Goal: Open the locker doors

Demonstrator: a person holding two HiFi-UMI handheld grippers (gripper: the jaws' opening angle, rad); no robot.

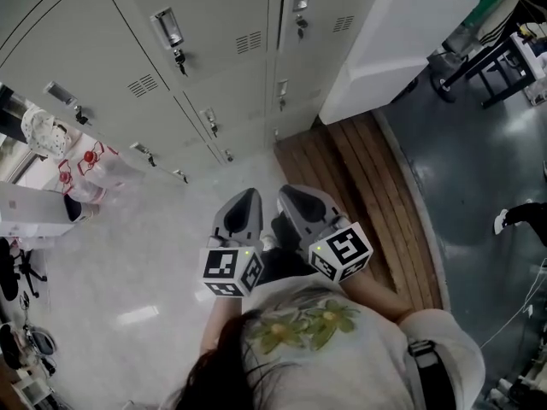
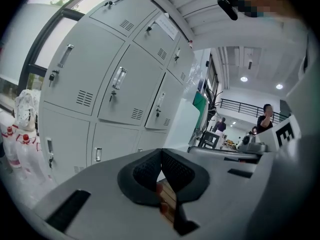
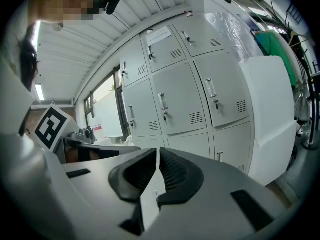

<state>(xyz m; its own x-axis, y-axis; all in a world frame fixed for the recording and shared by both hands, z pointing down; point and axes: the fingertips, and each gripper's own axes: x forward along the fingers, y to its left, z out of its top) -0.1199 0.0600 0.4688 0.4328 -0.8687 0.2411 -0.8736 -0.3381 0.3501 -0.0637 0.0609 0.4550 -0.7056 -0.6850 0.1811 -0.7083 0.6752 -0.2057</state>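
Observation:
A bank of pale grey lockers (image 1: 197,67) fills the top of the head view, every door in sight closed, each with a metal handle (image 1: 168,26) and a key lock. Both grippers hang low in front of me, well short of the doors. My left gripper (image 1: 248,196) points at the lockers with its dark pads together and nothing between them; its own view looks up at the doors (image 2: 131,84). My right gripper (image 1: 291,193) sits beside it, also shut and empty, facing the middle doors (image 3: 175,99). The marker cubes (image 1: 231,272) are close to my chest.
A large white boxy panel (image 1: 397,37) stands against the lockers at the right. Below it lies a wooden plank platform (image 1: 359,178). Bags and red-capped bottles (image 1: 85,165) sit on the floor at the left. Black stands (image 1: 483,58) are at the far right. People (image 2: 265,116) stand far off.

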